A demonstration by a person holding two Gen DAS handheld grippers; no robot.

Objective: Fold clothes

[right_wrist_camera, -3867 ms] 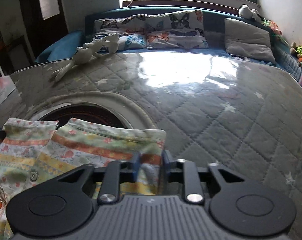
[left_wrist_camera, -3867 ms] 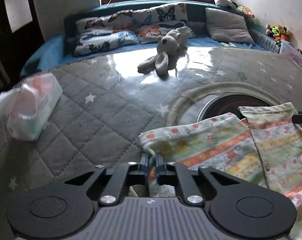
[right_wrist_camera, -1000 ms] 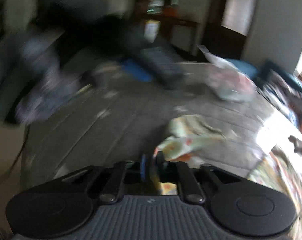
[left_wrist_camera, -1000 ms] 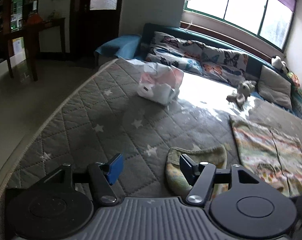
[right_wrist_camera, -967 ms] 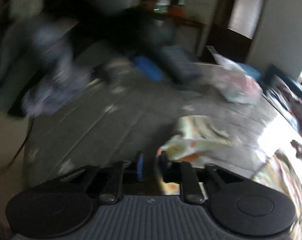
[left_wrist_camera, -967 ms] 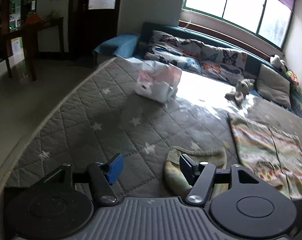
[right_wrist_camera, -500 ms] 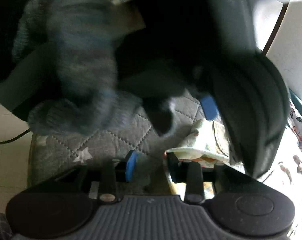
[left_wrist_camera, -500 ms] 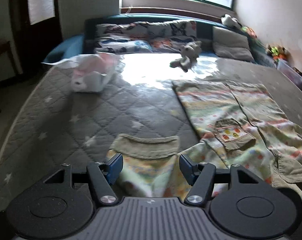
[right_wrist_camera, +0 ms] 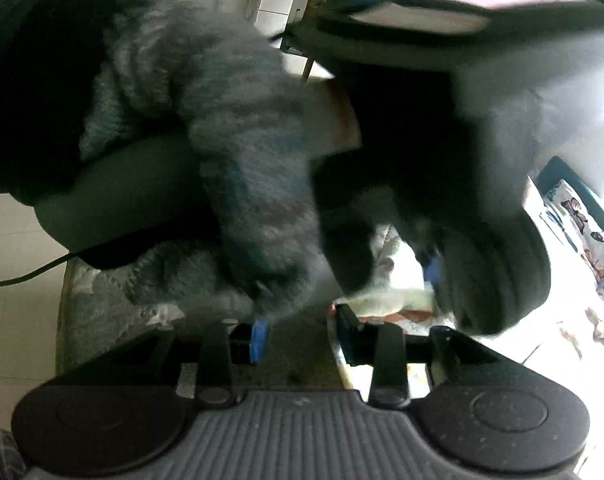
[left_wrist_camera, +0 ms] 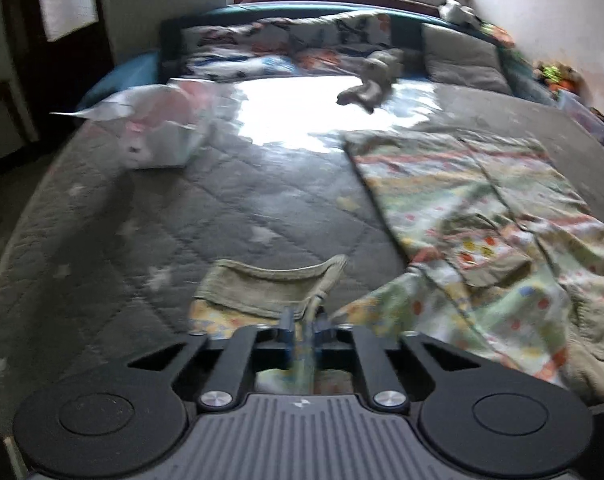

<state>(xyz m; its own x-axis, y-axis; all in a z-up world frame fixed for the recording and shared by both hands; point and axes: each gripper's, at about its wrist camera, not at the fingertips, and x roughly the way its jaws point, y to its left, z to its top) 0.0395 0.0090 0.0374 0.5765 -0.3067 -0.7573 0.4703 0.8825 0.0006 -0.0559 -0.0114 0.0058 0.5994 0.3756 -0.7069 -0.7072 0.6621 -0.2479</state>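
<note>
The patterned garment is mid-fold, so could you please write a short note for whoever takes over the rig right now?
Left gripper: shut on the sleeve cuff of the patterned garment.
Right gripper: open, holding nothing, close beside the person's sleeve.
Garment: body spread flat on the quilted mattress, near end rumpled.
Done: laid out, sleeve gripped.
Left: fold the sleeves in, then the body.

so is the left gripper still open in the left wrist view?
No, the left gripper is shut on the olive cuff of the patterned shirt, with fabric pinched between its blue pads.
</note>
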